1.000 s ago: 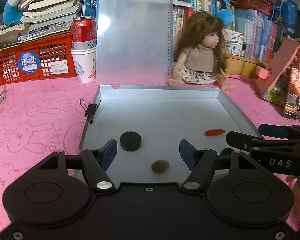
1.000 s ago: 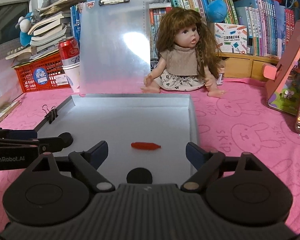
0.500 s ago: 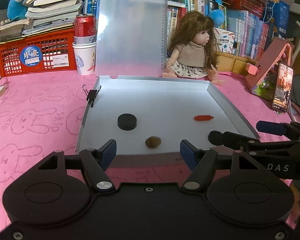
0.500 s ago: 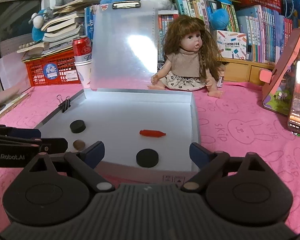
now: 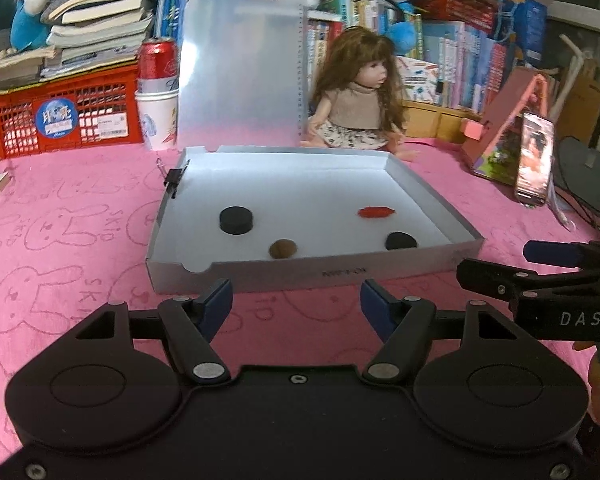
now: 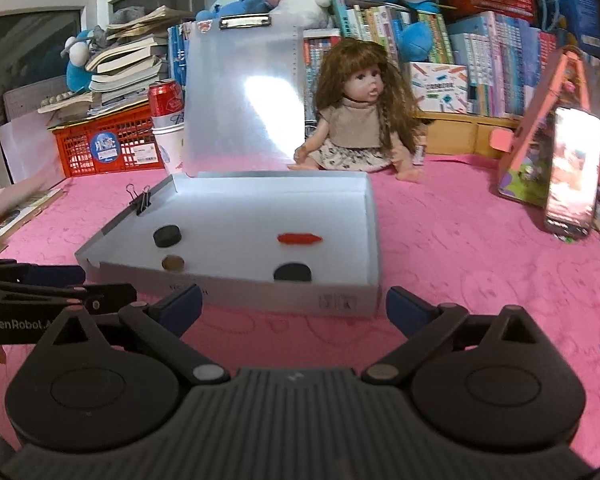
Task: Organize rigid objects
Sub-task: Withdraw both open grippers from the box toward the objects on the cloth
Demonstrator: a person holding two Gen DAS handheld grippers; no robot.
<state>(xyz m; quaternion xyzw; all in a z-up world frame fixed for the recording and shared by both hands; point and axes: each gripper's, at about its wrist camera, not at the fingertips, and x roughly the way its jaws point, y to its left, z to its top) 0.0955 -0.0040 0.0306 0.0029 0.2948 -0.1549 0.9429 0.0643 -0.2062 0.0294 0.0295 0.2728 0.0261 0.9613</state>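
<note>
Inventory, L to R, pink bunny-print cloth [image 5: 80,216] as base.

- Red crate [image 5: 66,114], far L, books stacked on top. Background only.
- Paper cup [image 5: 156,118] w/ red can [image 5: 157,58] standing in it, beside crate.
- Binder clip [image 6: 140,200], on L wall of tray.
- Grey shallow tray [image 5: 300,270], centre; clear clipboard [image 5: 240,64] propped upright behind it.
- Tray contents, all lying apart from one another: black puck [image 5: 236,219] at L; brown round piece [image 5: 283,248] near front wall, poss. a coin or nut, too small to tell; red slim piece [image 5: 376,212] R of centre; second black puck [image 5: 401,241] front R, partly hidden by front wall in R cam.
- Doll [image 6: 358,120], seated behind tray, R of clipboard.
- Pink stand [image 6: 540,128] w/ phone [image 6: 572,168] leaning on it, far R.

Tools:
- Left gripper [image 5: 296,302]: jaws about half apart, nothing between, over cloth just short of tray's front wall.
- Right gripper [image 6: 294,306]: jaws have just been opening, now at widest, nothing between, likewise short of the tray front.

Progress: four items sit inside tray, none held, no loose small item visible on cloth. Judged near done or done; anything left is prob. off-frame.
</note>
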